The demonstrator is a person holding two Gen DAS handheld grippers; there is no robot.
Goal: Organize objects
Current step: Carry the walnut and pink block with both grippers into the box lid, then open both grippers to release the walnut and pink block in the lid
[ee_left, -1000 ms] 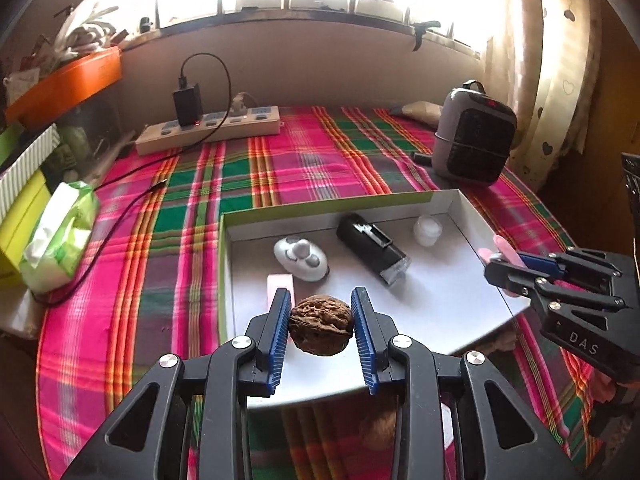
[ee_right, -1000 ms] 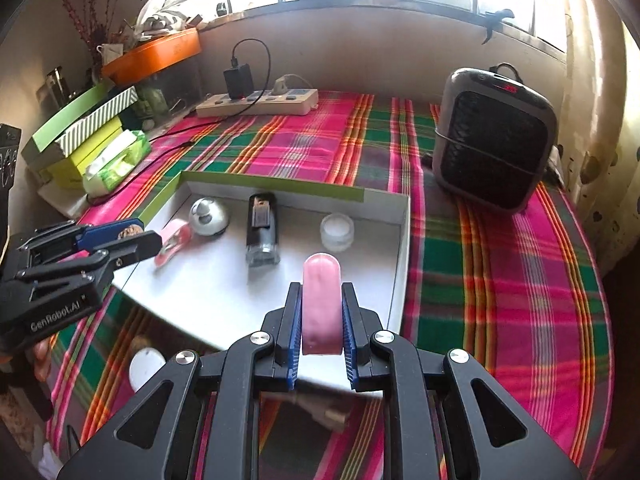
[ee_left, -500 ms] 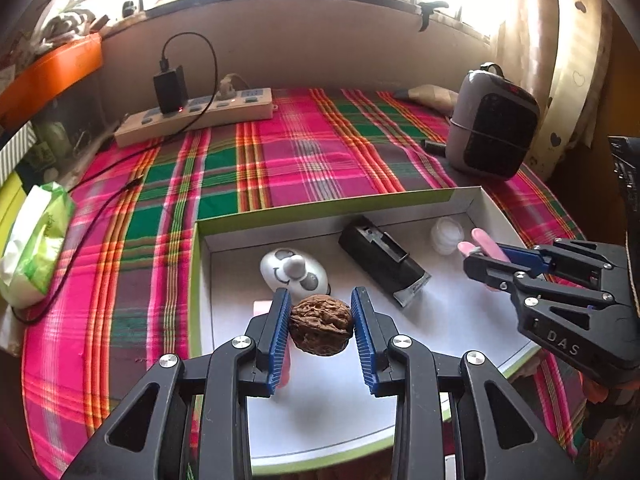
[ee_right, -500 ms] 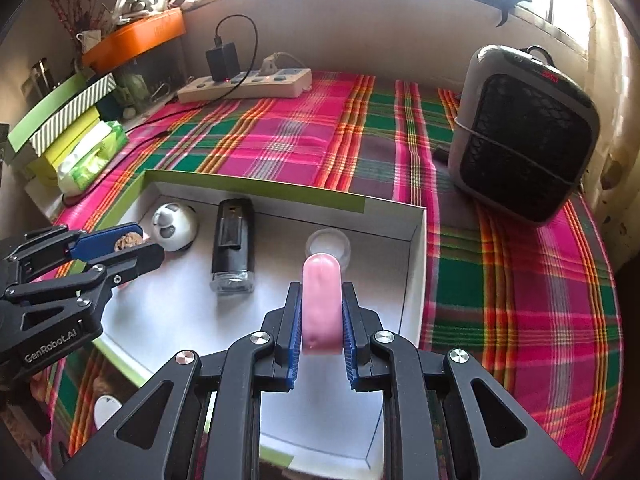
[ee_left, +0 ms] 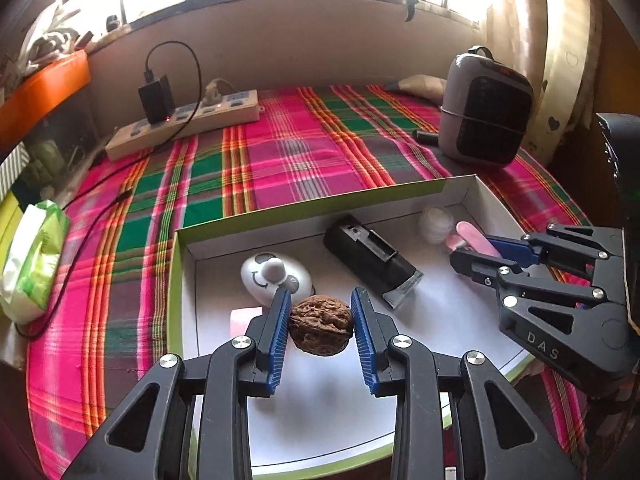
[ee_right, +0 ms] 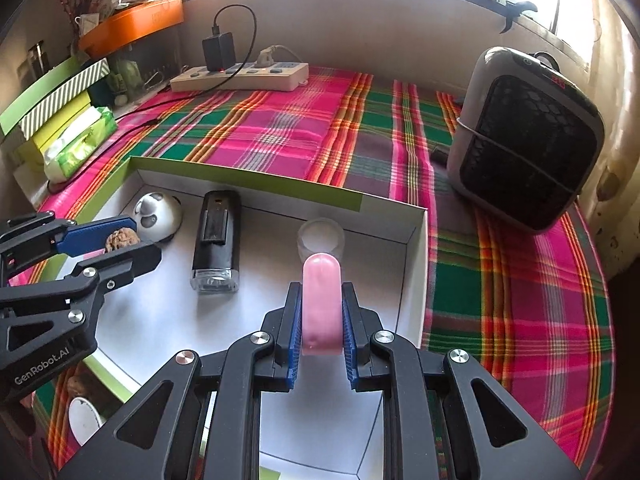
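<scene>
I'm over a table with a pink-green plaid cloth [ee_left: 304,148], windowsill wall behind, power strip [ee_left: 188,120] with a black charger at the back, grey space heater [ee_right: 528,140] far right, tissue pack [ee_left: 34,256] on the left edge. White open box with green rim [ee_left: 304,204] sits in front. My left gripper [ee_left: 320,326] is clamped on a walnut [ee_left: 321,330], jaws mid-width, above the box floor just in front of the white egg-shaped gadget [ee_left: 276,282]. My right gripper [ee_right: 322,320] is nearly closed on a pink oblong case [ee_right: 322,300], above the box beside the small clear jar [ee_right: 320,236]. Black trimmer [ee_right: 216,240] lies between both grippers.
</scene>
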